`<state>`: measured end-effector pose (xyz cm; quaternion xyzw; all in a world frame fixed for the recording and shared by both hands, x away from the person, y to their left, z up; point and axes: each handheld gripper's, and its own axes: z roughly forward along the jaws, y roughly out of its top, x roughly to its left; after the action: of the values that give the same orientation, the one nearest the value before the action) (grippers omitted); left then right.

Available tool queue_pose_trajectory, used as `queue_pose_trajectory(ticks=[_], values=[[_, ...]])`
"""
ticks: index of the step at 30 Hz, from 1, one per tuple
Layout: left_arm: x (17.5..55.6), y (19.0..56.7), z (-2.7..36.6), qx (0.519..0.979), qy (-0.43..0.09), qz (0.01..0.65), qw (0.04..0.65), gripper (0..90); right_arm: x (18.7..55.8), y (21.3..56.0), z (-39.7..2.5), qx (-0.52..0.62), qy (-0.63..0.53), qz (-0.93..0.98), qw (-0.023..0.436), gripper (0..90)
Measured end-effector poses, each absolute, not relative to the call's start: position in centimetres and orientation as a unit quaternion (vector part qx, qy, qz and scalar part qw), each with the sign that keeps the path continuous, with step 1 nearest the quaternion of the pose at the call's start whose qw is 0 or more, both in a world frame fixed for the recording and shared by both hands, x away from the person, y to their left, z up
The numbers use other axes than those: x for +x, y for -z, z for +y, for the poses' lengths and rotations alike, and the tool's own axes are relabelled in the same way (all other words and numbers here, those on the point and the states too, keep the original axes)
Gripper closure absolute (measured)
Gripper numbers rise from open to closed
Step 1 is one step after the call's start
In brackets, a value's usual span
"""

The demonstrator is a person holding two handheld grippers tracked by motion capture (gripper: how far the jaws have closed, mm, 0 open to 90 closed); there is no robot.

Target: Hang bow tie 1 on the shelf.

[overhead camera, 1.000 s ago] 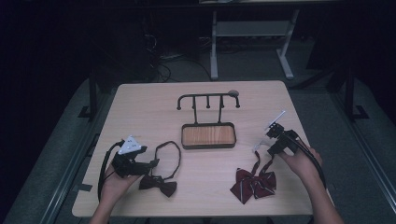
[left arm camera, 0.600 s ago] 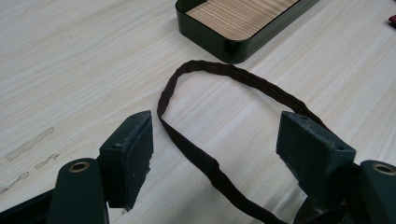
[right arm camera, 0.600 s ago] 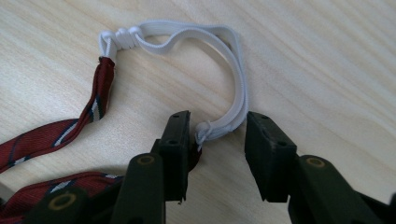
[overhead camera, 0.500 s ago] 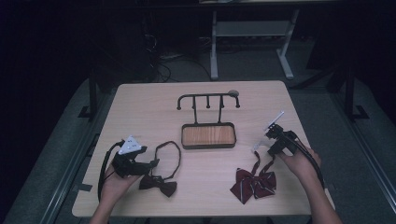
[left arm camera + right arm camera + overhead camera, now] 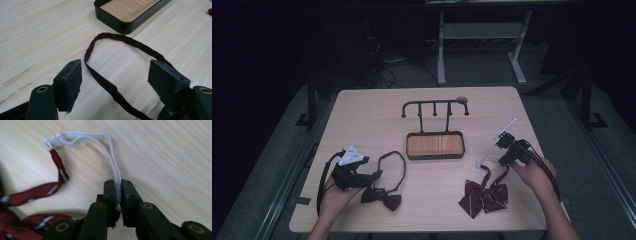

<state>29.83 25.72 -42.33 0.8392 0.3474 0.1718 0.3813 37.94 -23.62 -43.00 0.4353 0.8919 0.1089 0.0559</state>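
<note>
Red striped bow tie (image 5: 484, 197) with white elastic strap (image 5: 100, 138), lying near the front right of the pale wood counter (image 5: 372, 112). Dark brown bow tie (image 5: 382, 197) at front left, its thin neck loop (image 5: 112, 62) curving toward the wood-lined tray (image 5: 435, 145) at centre. Right gripper (image 5: 118, 188) clenched on the white strap. Left gripper (image 5: 115, 77) released, jaws wide apart on either side of the brown loop, not touching it. Black hook rack (image 5: 434, 106) behind the tray. Bare counter around both ties; front edge close to the hands.
</note>
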Motion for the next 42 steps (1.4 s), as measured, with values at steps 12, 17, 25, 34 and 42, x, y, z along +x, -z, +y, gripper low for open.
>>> queue_pose_trajectory(ticks=[12,17,25,34,42], values=[[29.8,42.4,25.6,0.840,-0.171,0.347,0.380,27.7,37.3,40.7,-23.1,0.397,-0.138,0.906,0.043,84.6],[29.8,42.3,25.7,0.839,-0.170,0.348,0.382,27.7,37.0,39.7,-22.9,0.375,-0.160,0.913,0.030,84.6],[29.8,42.4,25.6,0.839,-0.168,0.350,0.382,27.7,36.8,38.5,-22.9,0.350,-0.194,0.916,0.005,84.6],[29.8,42.4,25.7,0.836,-0.169,0.350,0.387,27.7,36.2,36.0,-21.6,0.323,-0.202,0.924,0.006,84.5],[29.8,42.4,25.7,0.836,-0.168,0.351,0.387,27.7,36.1,34.3,-20.7,0.304,-0.207,0.930,0.015,84.5]])
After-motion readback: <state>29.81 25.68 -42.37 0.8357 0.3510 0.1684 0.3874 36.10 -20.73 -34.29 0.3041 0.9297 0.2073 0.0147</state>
